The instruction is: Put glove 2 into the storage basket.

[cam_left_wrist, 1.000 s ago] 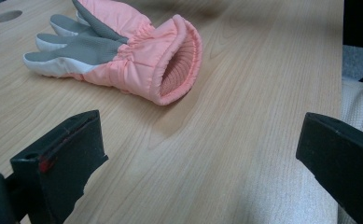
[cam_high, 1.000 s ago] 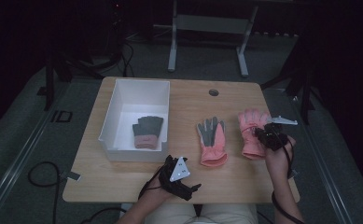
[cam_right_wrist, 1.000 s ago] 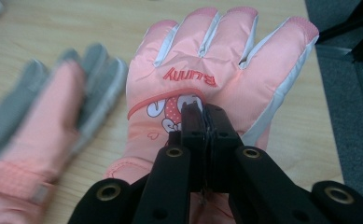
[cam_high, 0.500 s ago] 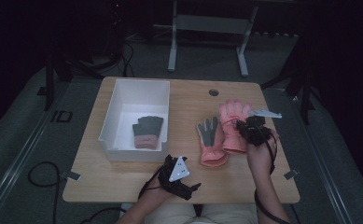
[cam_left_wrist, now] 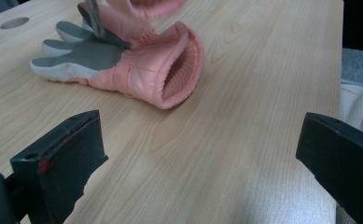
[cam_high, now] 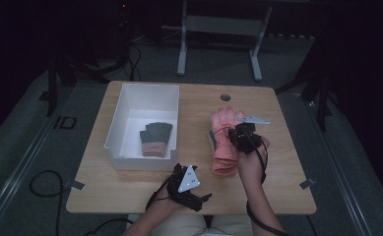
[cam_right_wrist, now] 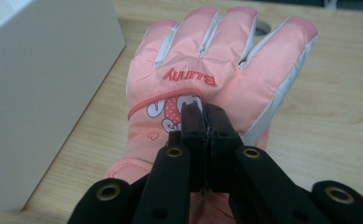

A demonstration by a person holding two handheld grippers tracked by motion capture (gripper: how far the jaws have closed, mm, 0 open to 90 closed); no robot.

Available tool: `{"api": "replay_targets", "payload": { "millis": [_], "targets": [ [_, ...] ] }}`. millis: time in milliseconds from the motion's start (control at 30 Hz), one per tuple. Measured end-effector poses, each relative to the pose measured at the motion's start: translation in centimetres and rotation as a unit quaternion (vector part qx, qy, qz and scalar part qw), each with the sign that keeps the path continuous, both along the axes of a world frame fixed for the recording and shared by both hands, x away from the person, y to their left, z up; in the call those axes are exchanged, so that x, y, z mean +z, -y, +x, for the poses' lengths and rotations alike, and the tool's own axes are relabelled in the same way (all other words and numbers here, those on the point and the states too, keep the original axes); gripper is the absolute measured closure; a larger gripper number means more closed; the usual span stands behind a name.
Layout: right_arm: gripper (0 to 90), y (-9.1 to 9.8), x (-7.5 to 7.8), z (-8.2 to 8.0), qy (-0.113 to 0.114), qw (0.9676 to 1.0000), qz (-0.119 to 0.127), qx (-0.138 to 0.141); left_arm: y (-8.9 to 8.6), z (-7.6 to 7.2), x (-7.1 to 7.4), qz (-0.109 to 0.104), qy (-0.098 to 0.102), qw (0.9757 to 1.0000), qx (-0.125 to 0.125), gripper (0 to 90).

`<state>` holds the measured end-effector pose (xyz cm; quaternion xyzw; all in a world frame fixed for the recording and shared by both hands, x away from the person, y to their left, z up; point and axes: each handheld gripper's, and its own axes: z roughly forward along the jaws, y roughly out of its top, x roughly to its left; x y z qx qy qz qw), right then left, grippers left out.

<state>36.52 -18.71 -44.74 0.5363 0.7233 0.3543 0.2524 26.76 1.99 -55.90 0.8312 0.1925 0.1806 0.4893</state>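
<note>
My right gripper (cam_high: 239, 132) is shut on a pink glove (cam_high: 224, 122), pinching the printed back of it (cam_right_wrist: 216, 60) between its closed jaws (cam_right_wrist: 202, 116). That glove hangs over a second pink glove with a grey palm (cam_high: 211, 140), which lies flat on the wooden table (cam_high: 287, 187). In the left gripper view this lower glove (cam_left_wrist: 123, 65) shows its open cuff toward me. My left gripper (cam_high: 193, 188) rests near the table's front edge, its jaws wide open (cam_left_wrist: 200, 126) with nothing between them.
A white box (cam_high: 130, 147) stands on the left half of the table, its side wall (cam_right_wrist: 44, 93) close beside the held glove. A small grey and pink glove (cam_high: 155, 138) lies inside it. A round hole (cam_high: 225, 97) is in the tabletop's far edge.
My right gripper has carried the pink glove leftward from the table's right side until it sits over the grey-palmed glove. The left gripper has stayed where it was.
</note>
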Motion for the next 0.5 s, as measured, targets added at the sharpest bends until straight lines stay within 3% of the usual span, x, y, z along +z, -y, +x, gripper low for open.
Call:
{"api": "replay_targets", "payload": {
  "millis": [300,500],
  "targets": [
    [87.2,-0.1,-3.6,0.9,-0.038,0.999,-0.023,-0.01,0.1,0.0,0.0,-0.001,-0.002,1.0,0.001,0.7],
    [86.5,0.0,-4.6,1.2,-0.046,0.9985,-0.029,-0.01,0.3,0.0,-0.1,0.001,-0.005,1.0,-0.001,0.7]
  ]
}}
